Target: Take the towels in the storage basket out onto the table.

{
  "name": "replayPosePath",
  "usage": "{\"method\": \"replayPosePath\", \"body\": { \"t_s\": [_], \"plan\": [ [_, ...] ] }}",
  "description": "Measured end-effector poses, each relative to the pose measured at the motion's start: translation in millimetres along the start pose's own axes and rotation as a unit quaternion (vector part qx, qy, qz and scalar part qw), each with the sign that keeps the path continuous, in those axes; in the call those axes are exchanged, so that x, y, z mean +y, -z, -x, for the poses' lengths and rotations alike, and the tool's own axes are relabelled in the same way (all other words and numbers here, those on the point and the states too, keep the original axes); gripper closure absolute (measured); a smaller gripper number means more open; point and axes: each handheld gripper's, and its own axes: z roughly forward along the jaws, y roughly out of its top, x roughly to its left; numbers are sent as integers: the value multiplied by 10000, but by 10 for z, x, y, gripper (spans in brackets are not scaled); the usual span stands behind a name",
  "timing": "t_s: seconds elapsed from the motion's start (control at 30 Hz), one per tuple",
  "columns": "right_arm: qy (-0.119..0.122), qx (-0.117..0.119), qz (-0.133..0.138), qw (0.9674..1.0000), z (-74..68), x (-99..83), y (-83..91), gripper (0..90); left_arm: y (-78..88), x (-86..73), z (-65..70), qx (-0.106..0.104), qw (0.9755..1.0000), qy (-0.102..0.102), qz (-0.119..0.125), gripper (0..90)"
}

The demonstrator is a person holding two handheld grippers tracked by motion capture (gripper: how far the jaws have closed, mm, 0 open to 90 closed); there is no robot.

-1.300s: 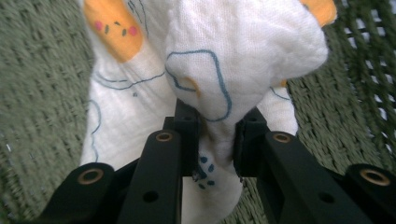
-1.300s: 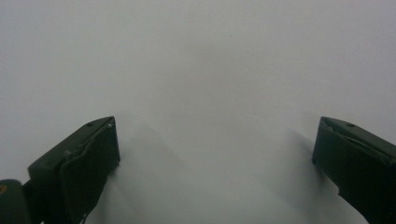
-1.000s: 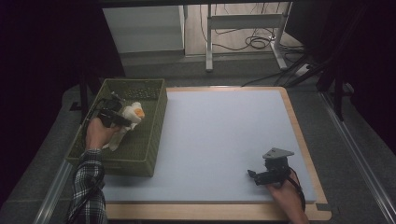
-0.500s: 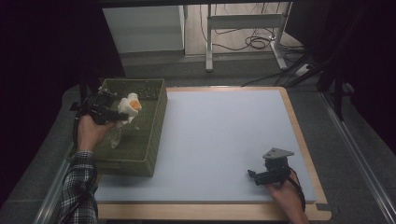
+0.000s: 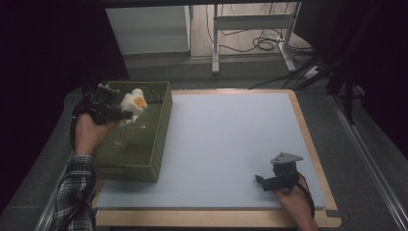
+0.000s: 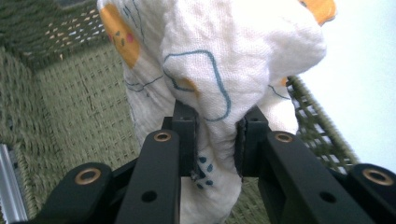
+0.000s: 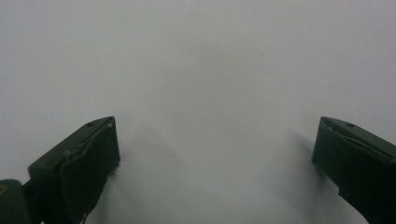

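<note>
High view, left claw (image 5: 126,111) gripping white printed cloth (image 5: 133,102) above green woven basket (image 5: 144,154) at frame left, right claw (image 5: 260,181) resting wide open on pale surface (image 5: 226,139) at lower right.

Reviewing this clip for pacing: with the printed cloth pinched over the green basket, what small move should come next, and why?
Probably carry it sideways over the basket wall toward the pale mat. The left gripper grips the cloth, whose tail hangs inside the basket.
</note>
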Motion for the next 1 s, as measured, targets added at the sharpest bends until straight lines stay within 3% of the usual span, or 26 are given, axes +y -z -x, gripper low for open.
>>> {"method": "replayPosePath", "body": {
  "t_s": [0.57, 1.0],
  "plan": [
    [-3, 2, 1, 10000, 0, 0, 0, 8, 187, 316, 378, 29, 9981, -610, -114, 740],
    [-8, 4, 0, 10000, 0, 0, 0, 8, 278, 551, 609, -50, 9962, -861, -133, 740]
  ]
}}
